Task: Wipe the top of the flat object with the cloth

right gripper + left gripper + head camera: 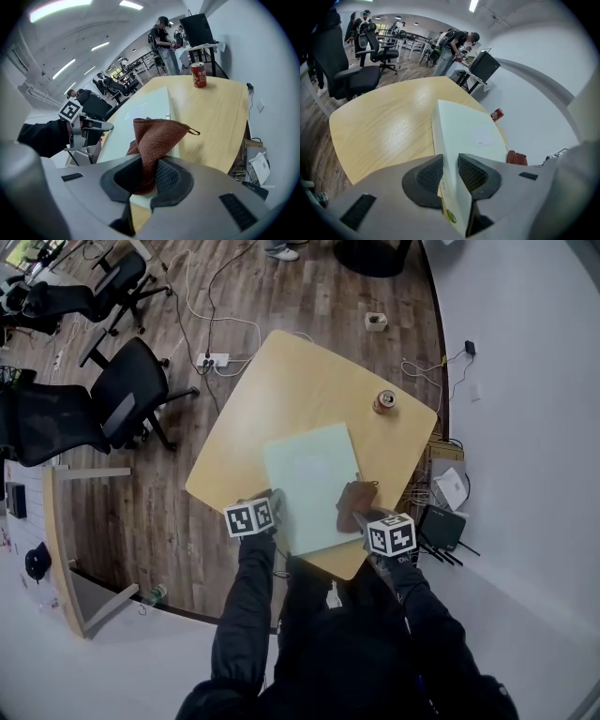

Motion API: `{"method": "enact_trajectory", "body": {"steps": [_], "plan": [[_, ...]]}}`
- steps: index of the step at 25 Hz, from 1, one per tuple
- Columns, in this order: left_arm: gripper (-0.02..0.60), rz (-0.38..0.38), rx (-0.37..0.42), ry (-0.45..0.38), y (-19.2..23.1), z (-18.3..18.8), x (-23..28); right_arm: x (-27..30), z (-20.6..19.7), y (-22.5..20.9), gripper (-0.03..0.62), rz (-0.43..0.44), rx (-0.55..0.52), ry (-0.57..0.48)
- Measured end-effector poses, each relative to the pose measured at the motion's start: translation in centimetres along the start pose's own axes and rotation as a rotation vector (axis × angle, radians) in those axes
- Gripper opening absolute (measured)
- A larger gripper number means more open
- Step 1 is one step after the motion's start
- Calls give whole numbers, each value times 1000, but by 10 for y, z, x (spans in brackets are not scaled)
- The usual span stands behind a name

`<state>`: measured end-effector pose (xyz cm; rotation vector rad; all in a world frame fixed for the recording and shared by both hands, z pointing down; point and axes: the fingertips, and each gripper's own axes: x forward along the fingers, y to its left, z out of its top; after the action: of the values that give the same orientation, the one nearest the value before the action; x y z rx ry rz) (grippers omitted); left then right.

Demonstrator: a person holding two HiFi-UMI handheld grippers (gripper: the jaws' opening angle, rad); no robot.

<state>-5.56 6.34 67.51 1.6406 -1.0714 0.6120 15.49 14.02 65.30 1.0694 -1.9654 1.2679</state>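
A pale green flat box [311,486] lies on the wooden table [300,390], near its front edge. My left gripper [274,512] is shut on the box's near left edge; in the left gripper view the box [468,136] runs away from the jaws of the left gripper [450,174], whose pads press on its edge. My right gripper [361,519] is shut on a brown cloth [354,502], held at the box's right edge. In the right gripper view the cloth [154,138] bunches up out of the right gripper [146,177], over the box [140,117].
A red can [384,401] stands near the table's far right corner. Black office chairs [131,390] stand to the left on the wood floor. Cables and a power strip [214,360] lie beyond the table. A white wall runs close along the right side.
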Motion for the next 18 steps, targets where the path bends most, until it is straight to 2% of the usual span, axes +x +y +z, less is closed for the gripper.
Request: {"method": "enact_trajectory", "body": {"steps": [7, 13, 15, 18], "plan": [[121, 14, 9, -2, -5, -2, 1, -19, -36, -4, 71, 12, 43, 19], [112, 53, 16, -38, -8, -5, -8, -41, -53, 4, 70, -14, 9, 72], [97, 70, 53, -93, -16, -1, -22, -59, -38, 17, 69, -5, -21, 10], [97, 68, 103, -209, -44, 13, -50, -90, 8, 41, 69, 25, -80, -143]]}}
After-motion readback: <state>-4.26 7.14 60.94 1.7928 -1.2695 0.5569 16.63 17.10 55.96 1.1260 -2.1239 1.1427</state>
